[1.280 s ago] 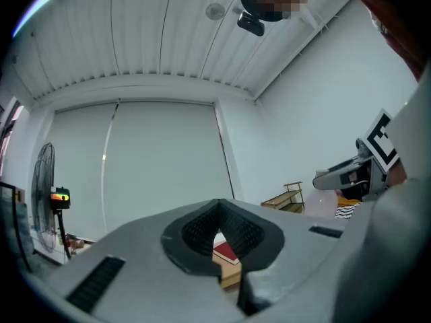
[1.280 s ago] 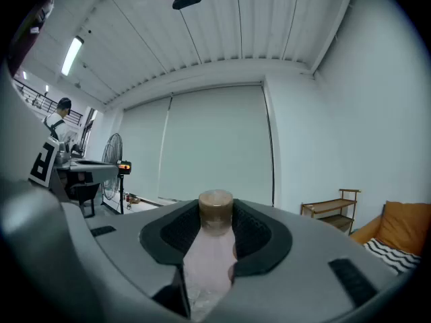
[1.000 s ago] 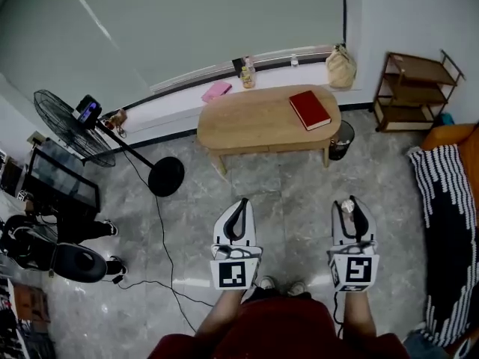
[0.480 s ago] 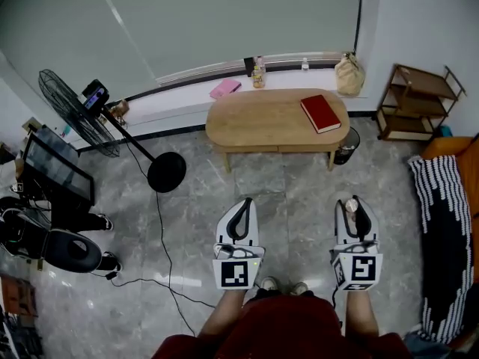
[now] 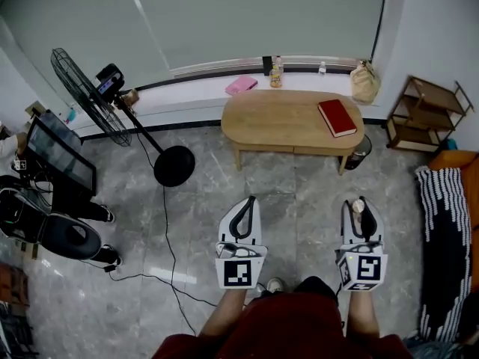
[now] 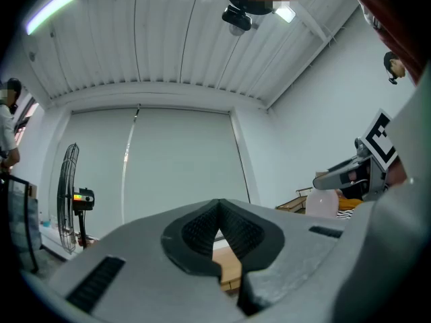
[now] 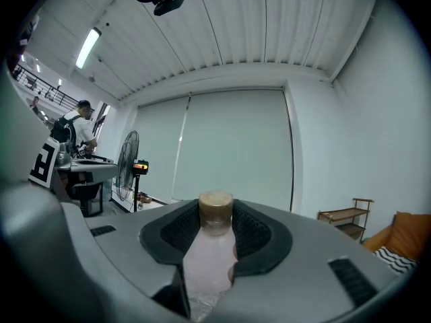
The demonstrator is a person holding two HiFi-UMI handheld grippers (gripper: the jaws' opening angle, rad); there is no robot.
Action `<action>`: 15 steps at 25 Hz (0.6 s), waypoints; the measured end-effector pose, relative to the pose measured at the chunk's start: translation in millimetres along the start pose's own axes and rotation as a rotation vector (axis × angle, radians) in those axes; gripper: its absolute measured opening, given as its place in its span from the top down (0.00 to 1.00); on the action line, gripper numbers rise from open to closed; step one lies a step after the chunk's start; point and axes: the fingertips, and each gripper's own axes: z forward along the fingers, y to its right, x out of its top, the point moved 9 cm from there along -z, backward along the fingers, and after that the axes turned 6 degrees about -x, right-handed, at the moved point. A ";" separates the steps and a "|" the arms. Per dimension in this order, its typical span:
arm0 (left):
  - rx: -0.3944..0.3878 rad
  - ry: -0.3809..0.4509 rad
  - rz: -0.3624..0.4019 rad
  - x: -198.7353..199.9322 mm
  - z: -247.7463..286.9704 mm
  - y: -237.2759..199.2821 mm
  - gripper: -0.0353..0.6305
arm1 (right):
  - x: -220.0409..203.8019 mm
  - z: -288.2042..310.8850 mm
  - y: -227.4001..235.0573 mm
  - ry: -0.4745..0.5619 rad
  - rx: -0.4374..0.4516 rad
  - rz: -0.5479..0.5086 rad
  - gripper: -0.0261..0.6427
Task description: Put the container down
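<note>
On my right gripper (image 7: 215, 212) the jaws clamp a translucent plastic container with tan cap (image 7: 207, 264), pointing level. My left gripper (image 6: 218, 208) has jaws together, tilted slightly upward.

The left gripper (image 5: 248, 201) and right gripper (image 5: 361, 209) share pale grey shells, black ribbed pads (image 6: 195, 234) and a cube (image 5: 239, 272) with black-and-white square markers. The person wears a dark red garment (image 5: 281, 327) and pale shoes (image 5: 277, 283).

Bare floor (image 5: 299, 178) lies between right claw (image 5: 361, 204) and table (image 5: 281, 118).
</note>
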 end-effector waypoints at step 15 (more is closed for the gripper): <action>0.029 0.003 0.033 -12.0 1.4 -37.2 0.94 | -1.1 32.1 -23.6 0.011 0.022 -0.004 0.75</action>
